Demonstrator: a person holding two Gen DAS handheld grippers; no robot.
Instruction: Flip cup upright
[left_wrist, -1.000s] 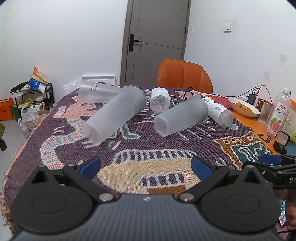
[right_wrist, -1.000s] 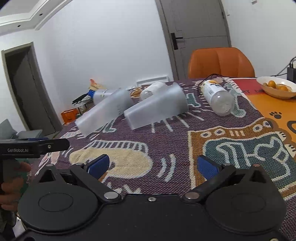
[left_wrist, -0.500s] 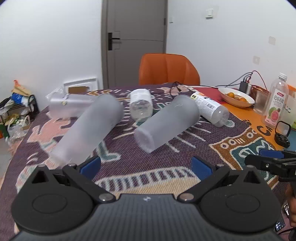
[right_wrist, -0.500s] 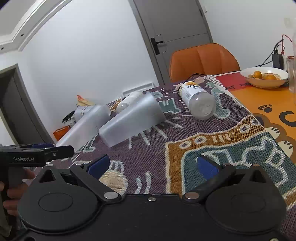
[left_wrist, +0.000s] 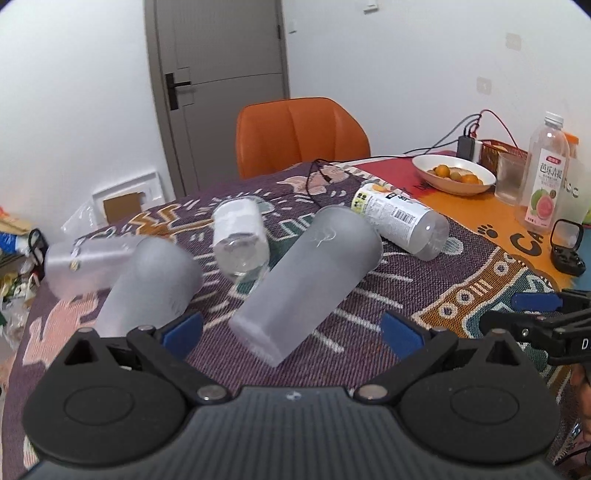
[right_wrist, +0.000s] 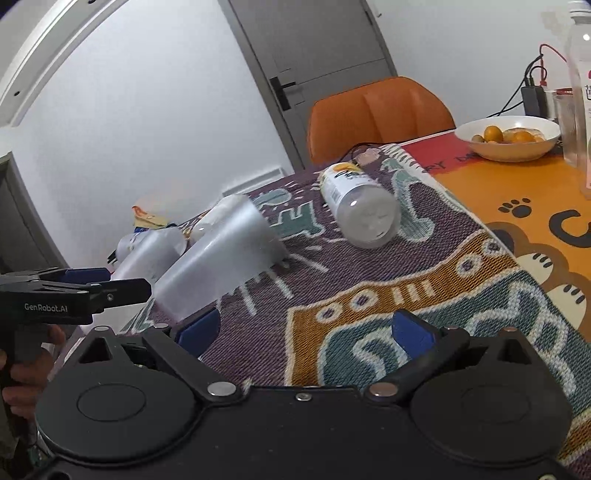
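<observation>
Two frosted plastic cups lie on their sides on the patterned cloth. One cup (left_wrist: 310, 277) lies just ahead of my left gripper (left_wrist: 291, 332), its base toward me; it also shows in the right wrist view (right_wrist: 218, 266). The other cup (left_wrist: 151, 288) lies to its left, by my left blue fingertip (left_wrist: 183, 328). My left gripper is open and empty. My right gripper (right_wrist: 304, 332) is open and empty, over the cloth to the right of the cups.
A labelled bottle (left_wrist: 402, 225) and two clear bottles (left_wrist: 240, 236) lie on the cloth. A fruit bowl (left_wrist: 454, 179), a standing guava bottle (left_wrist: 545, 173), a glass and an earbud case (left_wrist: 567, 251) sit at the right. An orange chair (left_wrist: 299, 133) stands behind.
Both grippers have moved forward and rightward; the cups now look larger and closer. The cups and bottles have not moved.
</observation>
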